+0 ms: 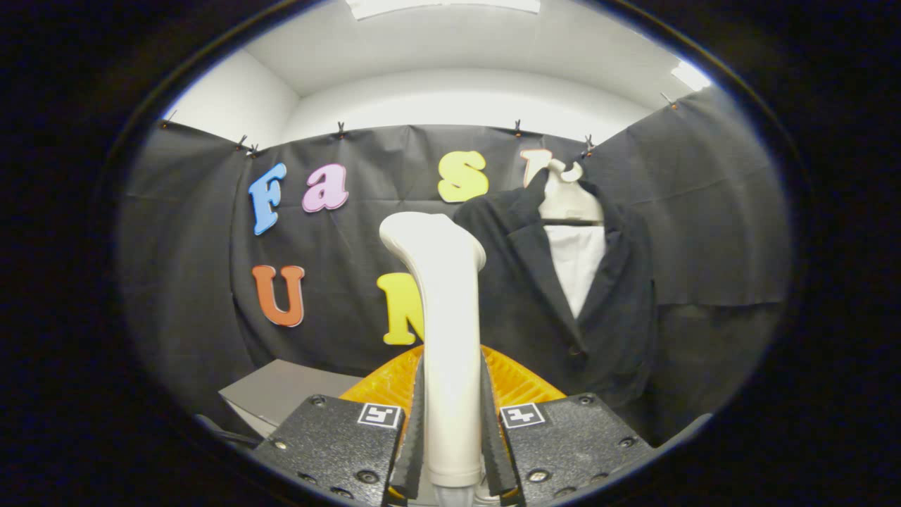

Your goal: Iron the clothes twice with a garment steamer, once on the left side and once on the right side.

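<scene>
Your gripper (450, 429) was clamped on the steamer (443, 317), whose upright white body stood between both fingers and blocked the line straight ahead. Beyond and to the right, the dark jacket (584, 310) hung on its hanger (566, 193) close against the booth wall, so there was little room behind it. To the left of the steamer you had open space up to the wall, with only a grey box (281, 391) sitting low, near the left finger.

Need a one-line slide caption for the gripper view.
Gripper shut on white steamer handle, dark jacket hanging beyond.
</scene>
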